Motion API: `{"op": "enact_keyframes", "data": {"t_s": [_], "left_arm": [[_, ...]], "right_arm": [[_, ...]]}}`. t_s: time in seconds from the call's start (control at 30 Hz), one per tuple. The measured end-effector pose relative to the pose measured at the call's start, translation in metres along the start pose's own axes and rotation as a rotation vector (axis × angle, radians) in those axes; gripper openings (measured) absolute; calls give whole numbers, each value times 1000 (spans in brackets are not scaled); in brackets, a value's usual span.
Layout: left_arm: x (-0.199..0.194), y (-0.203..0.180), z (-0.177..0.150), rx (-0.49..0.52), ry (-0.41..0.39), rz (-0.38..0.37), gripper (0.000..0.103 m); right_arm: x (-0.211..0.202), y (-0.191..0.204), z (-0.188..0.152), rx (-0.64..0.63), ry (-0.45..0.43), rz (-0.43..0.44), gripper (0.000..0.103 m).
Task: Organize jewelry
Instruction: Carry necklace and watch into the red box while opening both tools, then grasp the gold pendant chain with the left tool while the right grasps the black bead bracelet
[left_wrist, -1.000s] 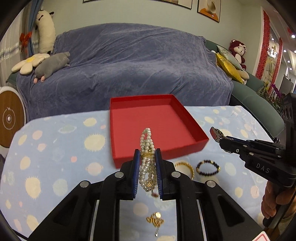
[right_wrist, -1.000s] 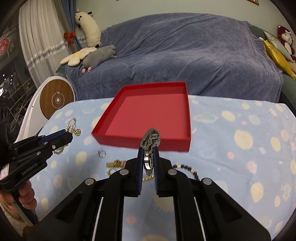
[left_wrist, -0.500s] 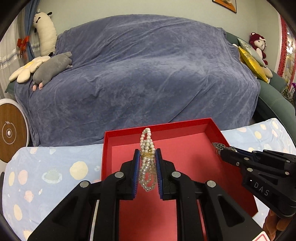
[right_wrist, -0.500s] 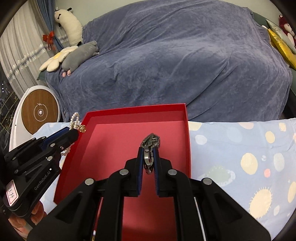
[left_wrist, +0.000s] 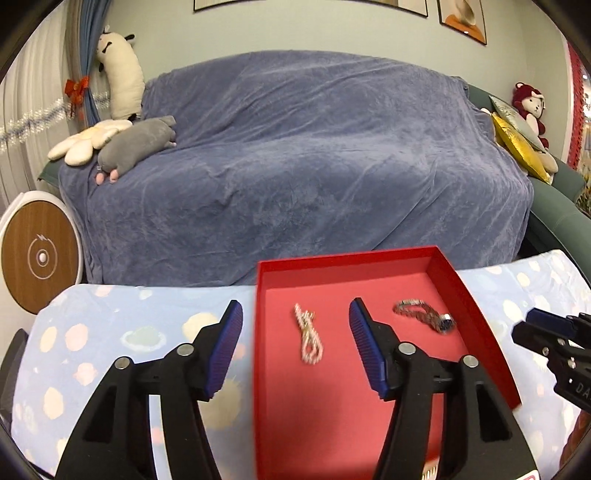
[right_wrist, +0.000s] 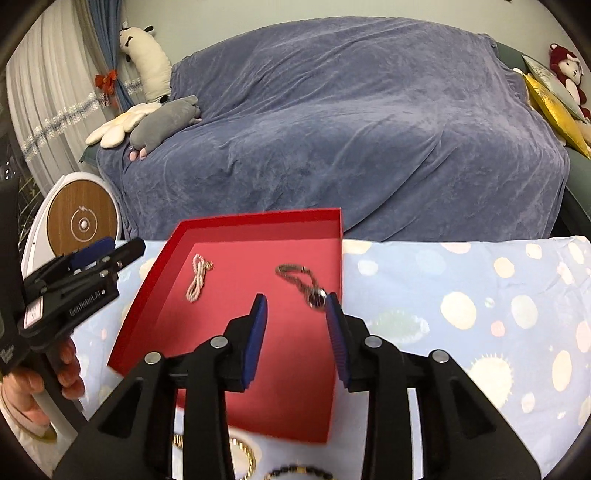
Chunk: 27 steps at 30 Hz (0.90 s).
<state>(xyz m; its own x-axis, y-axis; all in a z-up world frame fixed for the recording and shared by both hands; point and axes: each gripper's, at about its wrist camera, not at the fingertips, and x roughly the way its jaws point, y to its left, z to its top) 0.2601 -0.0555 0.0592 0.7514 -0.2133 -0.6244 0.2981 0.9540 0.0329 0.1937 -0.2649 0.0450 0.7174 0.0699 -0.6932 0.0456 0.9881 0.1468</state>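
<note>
A shallow red tray (left_wrist: 351, 260) (right_wrist: 258, 221) sits on the spotted pale blue tablecloth (right_wrist: 461, 295). A pearl bracelet (left_wrist: 308, 338) (right_wrist: 197, 277) lies loose on the tray floor at its left. A silver watch (left_wrist: 424, 315) (right_wrist: 303, 282) lies to its right near the tray's right wall. My left gripper (left_wrist: 295, 310) hovers over the tray's left edge, its jaws opening wide and holding nothing. My right gripper (right_wrist: 295, 300) hangs over the tray's near right part, jaws opening, with the watch just beyond its tips and free of the pads.
A gold bracelet (right_wrist: 240, 450) and a dark bead bracelet (right_wrist: 299, 470) lie on the cloth in front of the tray. A sofa under a blue-grey cover (left_wrist: 295, 166) stands behind the table, with plush toys (left_wrist: 136, 146) on it. A hand (right_wrist: 55, 373) holds the left gripper's handle.
Both grippers travelled forward over the tray, then opened. The pearl bracelet dropped from the left one and the watch from the right one onto the tray floor.
</note>
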Motion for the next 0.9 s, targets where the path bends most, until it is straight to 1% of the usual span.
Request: {"op": "enact_keyframes", "data": {"t_s": [0.03,0.1,0.27,0.37,0.43,0.53,0.6,0.7,0.77,0.8,0.9], "left_arm": [[-12,1,-6,4,-3,4,66],[-33,4,-23,9,11,6,69],[-71,2,-72,23,80,19,69],[-87,0,-110,23,128,31,71],[-91,0,-134,7,174,27,71],[-92,0,-165,-28,250,1,71],[-89,-4,-179,-24,280,-16,71],[-84,-13,-190,19,279,-18,68],[-82,-16,-192,21,280,-36,65],[-80,-18,-194,25,285,-44,62],[-80,-24,-196,45,264,-61,56]], "right_arm": [[-11,2,-10,-14,5,-1,34],[-29,6,-33,-29,26,5,35],[-61,15,-84,-48,57,-16,36],[-70,12,-107,-2,85,0,42],[-74,11,-119,16,92,-2,42],[-74,12,-128,17,93,-14,42],[-71,14,-130,-1,89,-32,42],[-68,15,-128,-23,87,-44,42],[-65,14,-129,-21,93,-48,44],[-64,13,-130,-16,98,-49,45],[-58,8,-131,0,112,-53,45]]}}
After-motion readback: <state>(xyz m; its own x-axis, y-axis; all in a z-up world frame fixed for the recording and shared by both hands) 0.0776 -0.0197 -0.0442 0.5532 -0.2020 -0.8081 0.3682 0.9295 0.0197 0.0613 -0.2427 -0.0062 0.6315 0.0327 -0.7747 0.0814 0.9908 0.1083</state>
